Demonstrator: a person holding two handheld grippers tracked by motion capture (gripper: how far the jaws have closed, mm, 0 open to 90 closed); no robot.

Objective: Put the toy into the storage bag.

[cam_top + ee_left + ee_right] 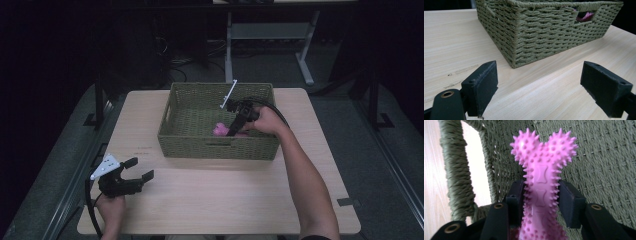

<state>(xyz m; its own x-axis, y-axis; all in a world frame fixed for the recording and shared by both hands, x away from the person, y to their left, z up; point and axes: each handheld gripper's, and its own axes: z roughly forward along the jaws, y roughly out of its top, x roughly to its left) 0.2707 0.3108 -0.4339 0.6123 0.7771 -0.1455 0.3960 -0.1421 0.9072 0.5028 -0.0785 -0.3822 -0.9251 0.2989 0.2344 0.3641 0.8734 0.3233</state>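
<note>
The pink spiked bone toy [541, 185] sits low inside the woven basket [190, 145], its shaft gripped between the right gripper's [541, 200] jaws, evidently for placing. The left gripper [134, 170] rests wide open and empty on the table [225, 195], clear of the work.

Pink spiky toy [541, 195] (lower end cropped)

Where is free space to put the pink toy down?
Inside the basket, the left half of the floor is bare. On the table, the front strip between both forearms is free. It is crowded near the right tongs, gripping the pink toy.
</note>
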